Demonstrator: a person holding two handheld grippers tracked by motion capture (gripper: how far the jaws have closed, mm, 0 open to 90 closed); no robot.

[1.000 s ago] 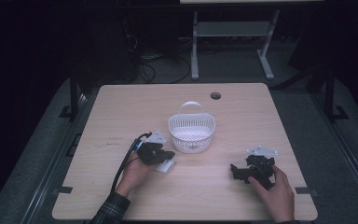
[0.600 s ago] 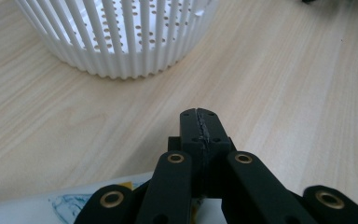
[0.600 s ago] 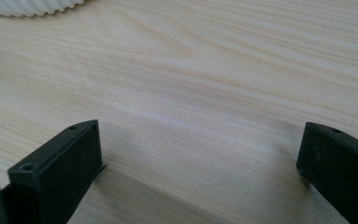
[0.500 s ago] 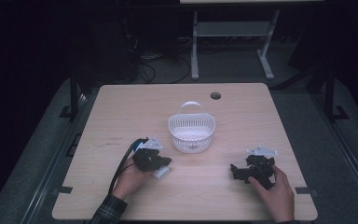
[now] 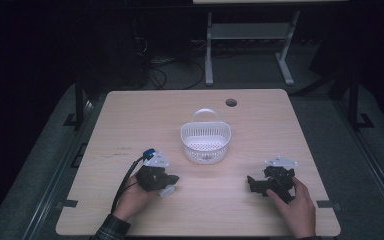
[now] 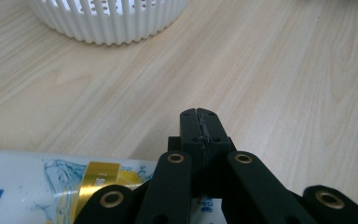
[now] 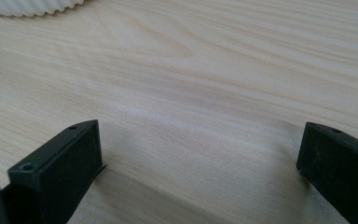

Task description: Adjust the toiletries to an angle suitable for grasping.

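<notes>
My left gripper (image 5: pixel 166 179) rests low on the table's front left, its jaws pressed together in the left gripper view (image 6: pixel 199 122). A white packet (image 6: pixel 37 186) with blue and gold print runs under and behind those jaws. The high view shows the white packet (image 5: pixel 167 191) poking out beside the gripper, which seems to hold it by an edge. My right gripper (image 5: pixel 252 184) sits at the front right with its jaws wide apart (image 7: pixel 200 163) and only bare wood between them. A white slatted basket (image 5: pixel 206 141) stands mid-table, between and beyond both grippers.
The wooden table (image 5: pixel 145 115) has a round cable hole (image 5: pixel 231 102) at the back right. A metal stand (image 5: pixel 245 35) and cables lie on the dark floor beyond the table. The basket's ribbed wall (image 6: pixel 107 23) is close ahead of my left gripper.
My left gripper has drawn back from the basket toward the front edge, and the white packet came along with it. The right gripper has stayed put.
</notes>
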